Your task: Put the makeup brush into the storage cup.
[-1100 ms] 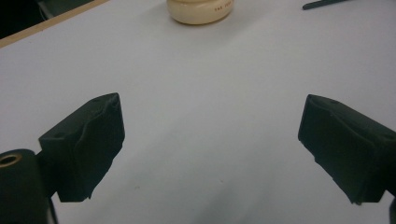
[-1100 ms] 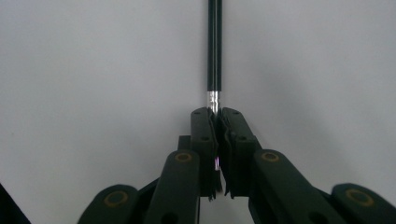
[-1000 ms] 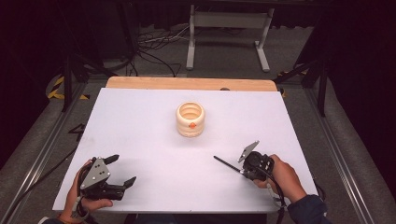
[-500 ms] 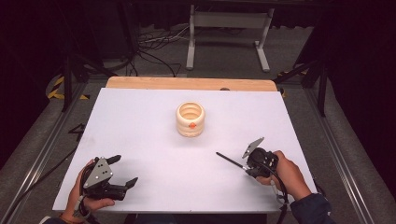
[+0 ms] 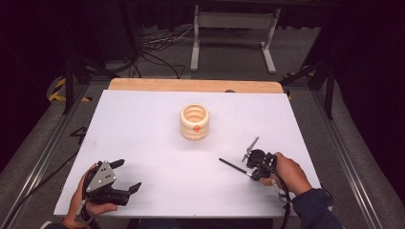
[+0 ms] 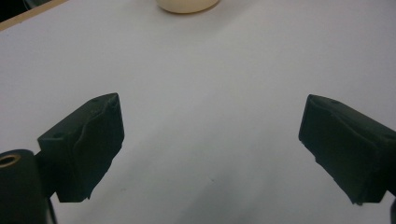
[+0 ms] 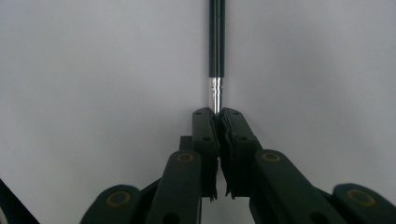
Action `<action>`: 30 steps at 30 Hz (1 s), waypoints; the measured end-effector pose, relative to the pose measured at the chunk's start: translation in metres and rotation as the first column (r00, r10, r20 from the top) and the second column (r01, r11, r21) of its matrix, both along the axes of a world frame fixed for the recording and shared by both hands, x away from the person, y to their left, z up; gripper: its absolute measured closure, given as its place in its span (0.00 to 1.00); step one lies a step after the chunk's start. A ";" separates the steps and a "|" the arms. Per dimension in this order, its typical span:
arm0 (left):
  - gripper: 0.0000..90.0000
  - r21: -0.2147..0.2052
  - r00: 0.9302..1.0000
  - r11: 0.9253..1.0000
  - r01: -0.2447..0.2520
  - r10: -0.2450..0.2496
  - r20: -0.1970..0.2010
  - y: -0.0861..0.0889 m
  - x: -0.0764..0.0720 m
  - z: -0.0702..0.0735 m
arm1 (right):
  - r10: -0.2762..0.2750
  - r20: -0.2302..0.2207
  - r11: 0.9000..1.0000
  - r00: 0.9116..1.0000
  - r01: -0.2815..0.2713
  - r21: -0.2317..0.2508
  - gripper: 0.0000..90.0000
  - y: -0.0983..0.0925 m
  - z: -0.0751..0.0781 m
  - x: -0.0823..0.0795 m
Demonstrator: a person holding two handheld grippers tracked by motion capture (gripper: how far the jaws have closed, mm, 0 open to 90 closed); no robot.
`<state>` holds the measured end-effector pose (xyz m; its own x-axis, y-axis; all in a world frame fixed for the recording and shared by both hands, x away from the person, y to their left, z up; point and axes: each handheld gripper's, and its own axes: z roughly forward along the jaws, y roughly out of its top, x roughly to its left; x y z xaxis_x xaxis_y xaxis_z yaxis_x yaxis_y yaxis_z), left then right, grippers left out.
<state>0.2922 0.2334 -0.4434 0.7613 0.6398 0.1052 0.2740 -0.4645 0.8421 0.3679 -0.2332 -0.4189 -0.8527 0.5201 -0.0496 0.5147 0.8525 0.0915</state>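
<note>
A cream ribbed cup (image 5: pixel 194 122) with an orange mark stands at the middle of the white table (image 5: pixel 143 124); its base also shows in the left gripper view (image 6: pixel 187 4). A thin black rod (image 5: pixel 233 166) with a silver collar (image 7: pixel 215 91) sticks out from my right gripper (image 5: pixel 251 172), toward the table's centre. That gripper (image 7: pixel 217 114) is shut on the rod's end, and its jaws have just been closing on it. My left gripper (image 5: pixel 128 174) rests near the front left corner, open, with bare table between its jaws (image 6: pixel 212 107).
A wooden strip (image 5: pixel 191 85) runs along the table's far edge. Beyond it are a metal stand (image 5: pixel 231 28) and cables on the floor. Rails run along both sides of the table.
The right hand has shifted only slightly, with the rod still in its jaws. The left gripper and the cup have not moved.
</note>
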 end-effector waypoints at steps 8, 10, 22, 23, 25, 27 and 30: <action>0.09 0.005 1.000 1.000 0.007 -0.007 -0.004 0.000 -0.001 0.000 | 0.071 0.003 0.991 0.997 -0.070 -0.113 0.96 0.016 0.000 0.000; 0.09 0.013 1.000 1.000 0.010 -0.010 -0.004 -0.001 0.000 0.000 | 0.076 0.032 0.994 0.997 -0.073 -0.086 0.96 0.014 0.001 -0.003; 0.09 0.151 0.991 0.985 0.086 -0.100 0.089 -0.046 0.005 0.005 | 0.091 0.058 0.995 0.994 -0.094 0.039 0.95 0.016 0.016 -0.006; 0.09 0.164 0.988 0.982 0.099 -0.116 0.099 -0.052 0.006 0.005 | 0.096 0.053 0.994 0.994 -0.098 0.045 0.95 0.018 0.019 -0.006; 0.10 0.204 0.983 0.972 0.118 -0.144 0.117 -0.063 0.007 0.006 | 0.096 0.059 0.993 0.994 -0.100 0.064 0.95 0.022 0.024 -0.006; 0.10 0.240 0.976 0.963 0.121 -0.160 0.148 -0.075 0.010 0.007 | 0.106 0.061 0.991 0.993 -0.110 0.071 0.95 0.026 0.028 -0.004; 0.10 0.267 0.967 0.954 0.135 -0.185 0.174 -0.086 0.011 0.008 | 0.111 0.060 0.989 0.992 -0.116 0.087 0.95 0.032 0.034 0.000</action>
<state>0.3033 0.1470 -0.4349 0.8000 0.4447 0.4028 0.0213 -0.6920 0.7216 0.3676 -0.2014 -0.3851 -0.9036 0.4249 -0.0552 0.4074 0.8919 0.1962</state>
